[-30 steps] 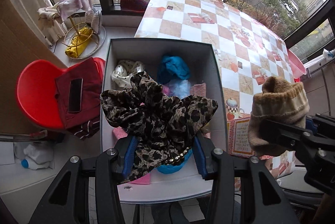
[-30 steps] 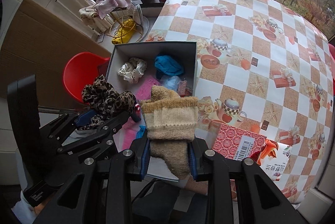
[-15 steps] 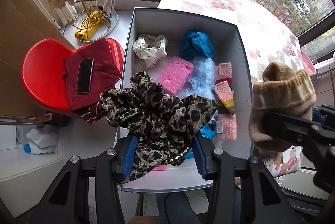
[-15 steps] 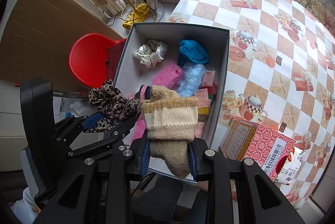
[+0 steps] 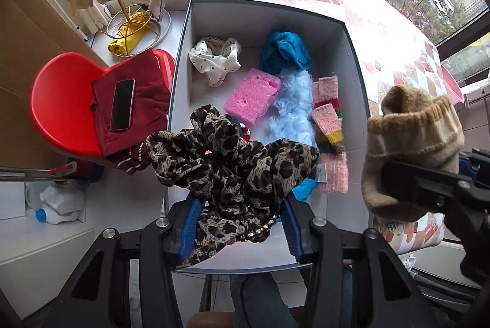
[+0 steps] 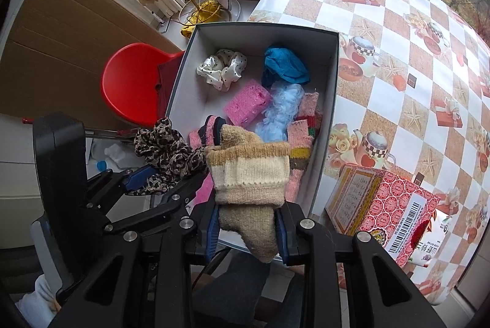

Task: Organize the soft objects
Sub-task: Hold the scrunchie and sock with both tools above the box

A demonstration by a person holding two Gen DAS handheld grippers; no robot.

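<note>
My left gripper [image 5: 239,220] is shut on a leopard-print scrunchie [image 5: 232,168] and holds it above the near end of a grey open box [image 5: 352,52]. My right gripper [image 6: 248,230] is shut on a beige knit sock [image 6: 249,175], held above the box's near end; the sock also shows in the left wrist view [image 5: 410,150]. Inside the box lie a polka-dot scrunchie [image 5: 214,58], a blue cloth [image 5: 284,52], a pink sponge [image 5: 251,95], a light-blue fluffy piece [image 5: 294,113] and pink knit socks [image 5: 329,126].
The box [image 6: 332,101] sits at the edge of a checkered tablecloth table [image 6: 398,58]. A red patterned carton [image 6: 379,205] lies to its right. A red chair [image 5: 61,101] with a red cloth and a phone [image 5: 122,104] stands left. A gold rack [image 5: 131,18] stands behind.
Both grippers have risen and pulled back with their loads, so more of the box's inside shows. The scrunchie and the sock remain gripped.
</note>
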